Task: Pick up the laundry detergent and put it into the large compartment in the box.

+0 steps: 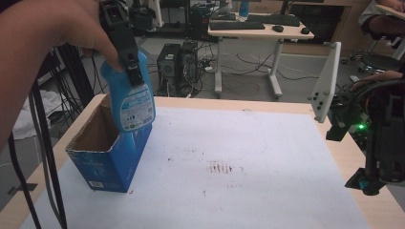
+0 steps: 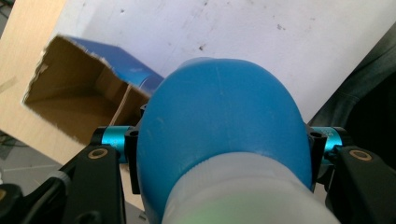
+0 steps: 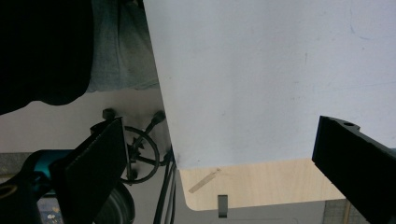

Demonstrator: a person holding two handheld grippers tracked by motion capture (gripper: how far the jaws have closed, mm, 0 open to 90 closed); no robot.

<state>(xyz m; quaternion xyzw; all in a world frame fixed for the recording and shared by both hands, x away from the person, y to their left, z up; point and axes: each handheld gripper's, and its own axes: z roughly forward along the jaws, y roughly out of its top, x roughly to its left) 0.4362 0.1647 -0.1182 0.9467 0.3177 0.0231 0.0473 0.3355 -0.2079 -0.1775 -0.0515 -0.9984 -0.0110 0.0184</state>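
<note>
A blue plastic bottle point(image 1: 130, 93) with a white label hangs upright over the open top of a blue cardboard box point(image 1: 109, 155), its base just inside the box's rim. My left gripper point(image 1: 128, 59) is shut on the bottle's upper body, held by a hand at the top left. In the left gripper view the bottle point(image 2: 219, 121) bulges between the two black jaws of my left gripper point(image 2: 219, 144), with the open box point(image 2: 79, 93) below and to the left. At the table's right edge my right gripper point(image 1: 352, 155) stands open; its jaws point(image 3: 219, 154) have nothing between them.
A white sheet point(image 1: 248, 157) covers most of the wooden table point(image 1: 344, 157). A white bracket point(image 1: 327, 81) stands at the far right corner. Black cables point(image 1: 45, 157) hang at the near left. Desks and computer towers point(image 1: 176, 67) stand beyond the table.
</note>
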